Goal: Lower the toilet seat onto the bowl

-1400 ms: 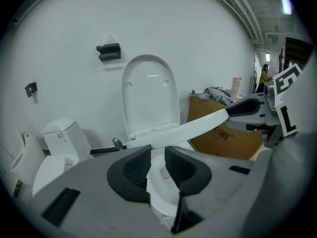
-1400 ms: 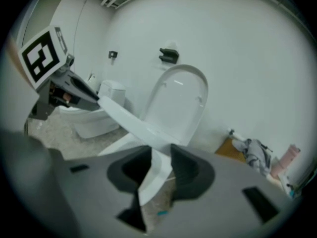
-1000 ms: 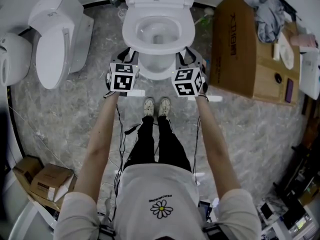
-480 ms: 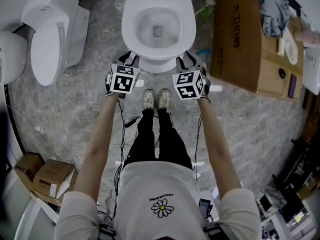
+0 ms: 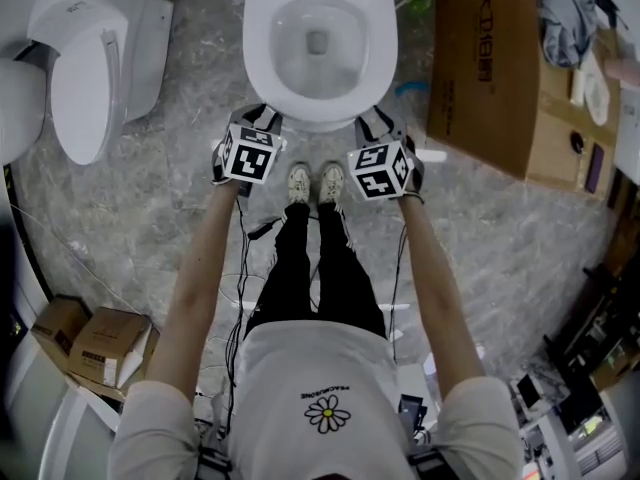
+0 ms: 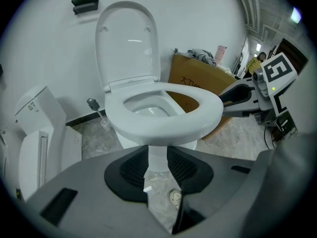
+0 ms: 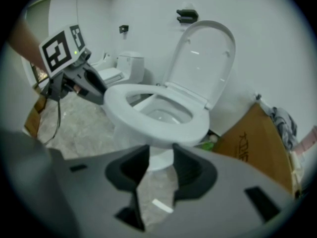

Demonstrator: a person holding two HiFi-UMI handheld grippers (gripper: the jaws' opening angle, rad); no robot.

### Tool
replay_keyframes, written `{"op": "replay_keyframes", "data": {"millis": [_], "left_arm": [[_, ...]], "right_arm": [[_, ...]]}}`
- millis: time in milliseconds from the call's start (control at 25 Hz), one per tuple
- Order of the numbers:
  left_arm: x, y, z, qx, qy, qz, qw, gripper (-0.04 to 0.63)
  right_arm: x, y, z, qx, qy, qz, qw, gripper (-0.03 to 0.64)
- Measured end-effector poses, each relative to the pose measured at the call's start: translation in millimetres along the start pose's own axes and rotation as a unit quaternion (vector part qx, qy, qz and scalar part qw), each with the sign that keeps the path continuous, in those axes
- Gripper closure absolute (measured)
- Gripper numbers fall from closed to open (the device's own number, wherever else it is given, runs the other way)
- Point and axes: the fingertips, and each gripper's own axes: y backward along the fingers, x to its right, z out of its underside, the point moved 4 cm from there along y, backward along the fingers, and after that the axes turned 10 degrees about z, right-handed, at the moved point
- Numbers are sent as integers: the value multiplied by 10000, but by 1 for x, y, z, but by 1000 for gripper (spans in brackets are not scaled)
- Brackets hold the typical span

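The white toilet seat (image 5: pixel 318 48) lies flat on the bowl, while the lid (image 6: pixel 128 43) stands upright against the wall. My left gripper (image 5: pixel 262 120) hovers just off the seat's front left. My right gripper (image 5: pixel 375 122) hovers off its front right. In the left gripper view the jaws (image 6: pixel 157 165) are opening, with only the toilet's pedestal and the floor seen through the gap. In the right gripper view the jaws (image 7: pixel 161 165) are opening too, and nothing is between them. The seat's front rim (image 7: pixel 153 115) hangs a little beyond the fingertips. Each gripper shows in the other's view.
A second white toilet (image 5: pixel 95 58) stands at the left. A big cardboard box (image 5: pixel 500 68) with clothes on it stands close at the right. Small boxes (image 5: pixel 100 353) lie at the lower left. A toilet brush (image 6: pixel 94 108) stands by the wall. The person's shoes (image 5: pixel 315 183) and cables are on the marble floor.
Both grippers have drawn back a little from the seat's front rim. The head view has tipped, so the toilet sits higher in the picture.
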Motion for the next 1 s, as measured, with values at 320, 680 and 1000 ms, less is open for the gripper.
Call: {"op": "replay_keyframes", "data": {"millis": [320,680,1000], "left_arm": [[-2,-36,29,-567,-15,274,9980,457],[-3,-75,65,-1068,174,346,9935,423],[3,-89,101,-1321,514,405,9891,423]], "right_arm": [[-18,-21,28,-355,30,-321,9988,454],[-34,-49,55,-653,-12,-591,9961,456],[-46,-71,75,-883,-122,-764,9931,459]]}}
